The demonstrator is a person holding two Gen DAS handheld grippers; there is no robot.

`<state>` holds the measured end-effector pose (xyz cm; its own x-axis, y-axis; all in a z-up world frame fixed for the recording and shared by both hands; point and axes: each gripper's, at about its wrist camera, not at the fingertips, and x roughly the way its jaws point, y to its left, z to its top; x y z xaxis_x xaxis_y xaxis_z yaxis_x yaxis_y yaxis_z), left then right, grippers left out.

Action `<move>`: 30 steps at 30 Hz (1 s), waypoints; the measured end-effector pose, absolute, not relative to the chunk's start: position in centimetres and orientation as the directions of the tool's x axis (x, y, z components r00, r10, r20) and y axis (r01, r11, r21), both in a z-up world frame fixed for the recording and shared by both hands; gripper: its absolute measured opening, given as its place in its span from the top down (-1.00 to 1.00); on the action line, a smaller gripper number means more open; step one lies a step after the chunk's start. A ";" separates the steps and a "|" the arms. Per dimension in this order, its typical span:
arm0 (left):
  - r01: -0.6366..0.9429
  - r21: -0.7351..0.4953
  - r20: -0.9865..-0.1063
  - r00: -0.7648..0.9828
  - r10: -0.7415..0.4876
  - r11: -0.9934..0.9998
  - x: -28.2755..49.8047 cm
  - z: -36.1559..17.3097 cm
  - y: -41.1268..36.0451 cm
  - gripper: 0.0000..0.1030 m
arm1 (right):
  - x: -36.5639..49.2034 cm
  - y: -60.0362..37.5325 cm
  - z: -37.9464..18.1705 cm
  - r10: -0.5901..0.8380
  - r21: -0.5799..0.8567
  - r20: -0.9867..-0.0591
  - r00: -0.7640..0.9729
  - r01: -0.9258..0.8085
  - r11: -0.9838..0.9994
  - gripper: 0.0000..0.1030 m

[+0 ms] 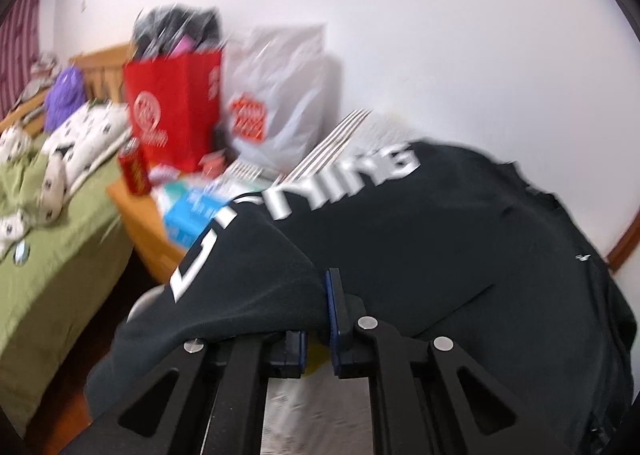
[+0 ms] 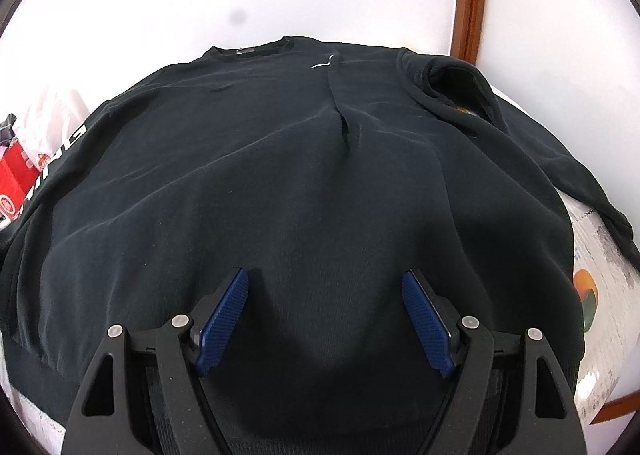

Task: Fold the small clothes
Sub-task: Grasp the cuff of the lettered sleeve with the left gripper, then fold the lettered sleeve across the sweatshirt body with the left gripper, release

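Left gripper (image 1: 320,315) is pinched shut on a fold of the black sweatshirt (image 2: 280,175), which lies spread over the table (image 2: 592,255); the right gripper (image 2: 324,319) stands wide open above the hem, holding nothing. Judged from here, the sleeve side should be carried over evenly, keeping the cloth taut. Only the left view shows the bed (image 1: 60,235) and red bag (image 1: 176,107); only the right shows the collar (image 2: 248,49).

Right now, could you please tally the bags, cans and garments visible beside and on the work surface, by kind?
Black sweatshirt: 1
Red paper bag: 1
White plastic bag: 1
Red can: 1
Total: 4
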<state>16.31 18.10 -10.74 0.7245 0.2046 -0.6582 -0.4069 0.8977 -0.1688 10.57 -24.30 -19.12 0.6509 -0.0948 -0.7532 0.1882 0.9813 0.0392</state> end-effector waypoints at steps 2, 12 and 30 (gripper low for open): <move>-0.364 -0.155 -0.623 0.758 0.195 0.918 16.8 -8.6 16.7 0.85 | 10.4 -24.5 -18.9 -0.102 0.021 -0.755 0.648 0.180 0.983 -0.52; -0.021 -0.085 -0.552 0.833 -0.029 0.996 22.4 -2.5 3.8 0.85 | 7.5 -29.4 -14.4 -0.178 0.022 -0.690 0.701 0.266 0.964 -0.52; 0.230 -0.104 -0.740 0.632 -0.230 0.968 22.6 -8.6 -5.7 0.49 | 4.9 -30.7 -12.5 -0.193 0.014 -0.667 0.720 0.270 0.963 -0.52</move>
